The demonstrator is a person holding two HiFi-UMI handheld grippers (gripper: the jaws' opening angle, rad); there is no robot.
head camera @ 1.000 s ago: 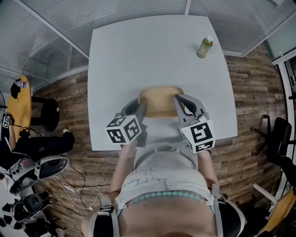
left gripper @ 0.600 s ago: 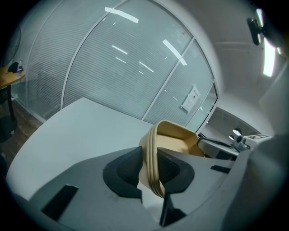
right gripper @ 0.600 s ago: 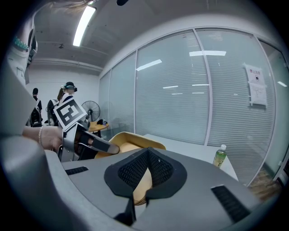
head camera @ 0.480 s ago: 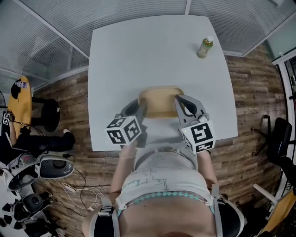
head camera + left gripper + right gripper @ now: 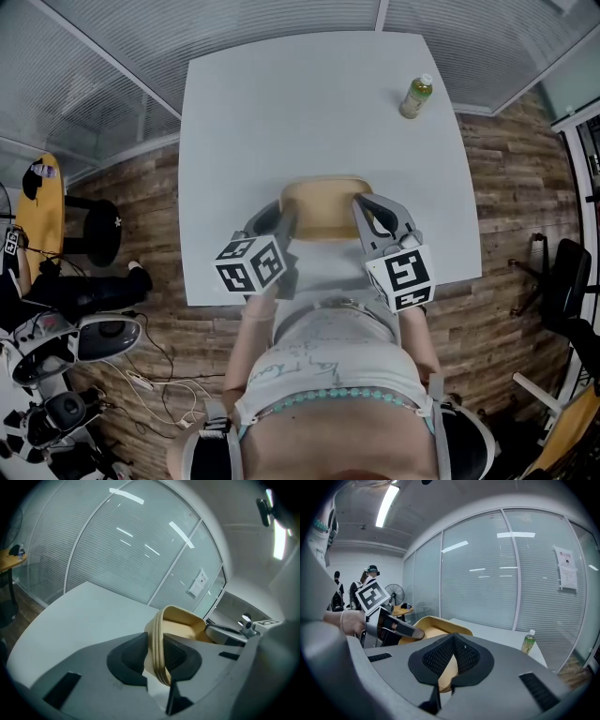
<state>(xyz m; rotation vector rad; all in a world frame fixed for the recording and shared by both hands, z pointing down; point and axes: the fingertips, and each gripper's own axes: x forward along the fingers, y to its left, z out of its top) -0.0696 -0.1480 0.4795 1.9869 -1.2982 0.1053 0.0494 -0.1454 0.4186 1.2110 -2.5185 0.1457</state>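
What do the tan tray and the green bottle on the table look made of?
The tray is matte tan with no gloss, its rim ridged in fine layers: moulded fibre or matte plastic, can't tell which. The bottle is probably clear plastic, with translucent green-yellow contents under a white cap.

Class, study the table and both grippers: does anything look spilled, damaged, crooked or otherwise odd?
Nothing stands out. The shallow tan tray lines up squarely with the white table, and the left gripper and right gripper are each shut on a side rim. The green capped bottle stands upright near the far right corner.
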